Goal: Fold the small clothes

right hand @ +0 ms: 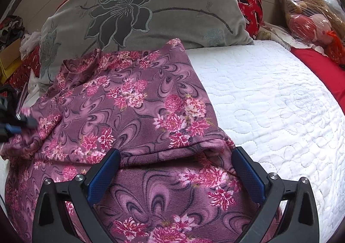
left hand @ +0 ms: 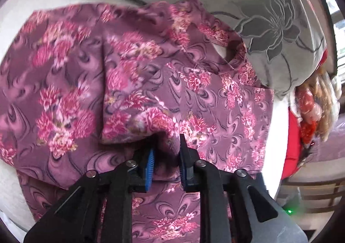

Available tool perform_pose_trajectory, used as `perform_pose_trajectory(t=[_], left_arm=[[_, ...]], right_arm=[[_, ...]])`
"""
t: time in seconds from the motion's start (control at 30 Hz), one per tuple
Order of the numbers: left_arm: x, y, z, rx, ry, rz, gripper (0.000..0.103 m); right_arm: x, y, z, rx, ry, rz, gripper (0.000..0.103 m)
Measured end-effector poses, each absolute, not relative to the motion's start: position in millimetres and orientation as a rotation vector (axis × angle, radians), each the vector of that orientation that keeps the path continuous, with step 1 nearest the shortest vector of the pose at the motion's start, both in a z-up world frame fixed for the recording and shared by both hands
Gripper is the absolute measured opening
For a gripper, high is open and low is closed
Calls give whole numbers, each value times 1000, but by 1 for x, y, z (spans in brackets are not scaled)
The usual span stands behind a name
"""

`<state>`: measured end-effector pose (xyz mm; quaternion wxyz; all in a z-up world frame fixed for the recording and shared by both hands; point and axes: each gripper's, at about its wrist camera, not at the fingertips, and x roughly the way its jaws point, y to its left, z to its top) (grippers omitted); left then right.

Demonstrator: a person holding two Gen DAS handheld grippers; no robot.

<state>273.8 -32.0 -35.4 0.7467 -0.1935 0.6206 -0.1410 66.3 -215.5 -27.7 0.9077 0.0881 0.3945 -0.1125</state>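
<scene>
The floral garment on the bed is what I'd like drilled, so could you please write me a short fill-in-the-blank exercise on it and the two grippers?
1. The right gripper, hovering over the floral garment, has its jaws ____.
2. The left gripper is pinching a fold of the ____.
3. The garment lies on a ____ quilted bedspread.
4. Behind the garment leans a grey pillow embroidered with a large ____.

Missing words: open; garment; white; flower

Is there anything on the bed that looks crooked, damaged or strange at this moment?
Nothing looks damaged. The floral garment lies partly folded on the white quilt, its upper edge riding up onto the grey pillow. The left gripper pinches a fold; the right gripper is open.
</scene>
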Motion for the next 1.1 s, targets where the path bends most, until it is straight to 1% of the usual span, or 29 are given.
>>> perform_pose_trajectory(t=[0.07,0.13,0.2,0.23,0.27,0.33,0.4,0.5,0.67,0.73,0.77,0.8,0.83,0.87,0.9,1.0,1.1], left_arm=[[269,-16,-32,-509,1367,-339,18],[258,7,-20,-571,1331,-366,19],[246,29,-9,-581,1289,-376,29],[239,39,-5,-579,1269,-372,40],[232,50,-1,-568,1248,-357,46],[218,68,-1,-545,1218,-334,47],[210,78,-10,-550,1223,-318,47],[207,83,-30,-589,1265,-317,47],[202,76,-55,-625,1312,-326,47],[199,77,-55,-630,1295,-333,47],[199,77,-55,-629,1293,-337,47],[199,77,-55,-632,1295,-341,47],[199,78,-56,-638,1296,-343,47],[199,79,-56,-645,1296,-344,47],[199,80,-57,-652,1296,-345,47],[200,80,-56,-650,1292,-344,47],[198,80,-55,-639,1290,-340,47]], right_arm=[[66,-216,-28,181,815,-233,103],[67,-215,-28,176,820,-236,103],[69,-214,-26,168,838,-239,103],[72,-213,-24,158,861,-245,103],[76,-210,-20,142,882,-256,102],[79,-200,-3,151,838,-226,99],[85,-185,14,186,794,-164,102],[114,-157,23,254,841,2,100],[161,-108,8,198,934,66,98],[173,-98,-3,222,987,103,85],[178,-92,-7,223,1010,123,73],[178,-85,-7,188,1004,118,68],[177,-78,-5,156,982,143,60],[176,-73,-4,142,982,198,25],[173,-70,-2,116,982,187,8],[164,-83,13,168,920,219,7],[152,-116,32,269,848,199,6]])
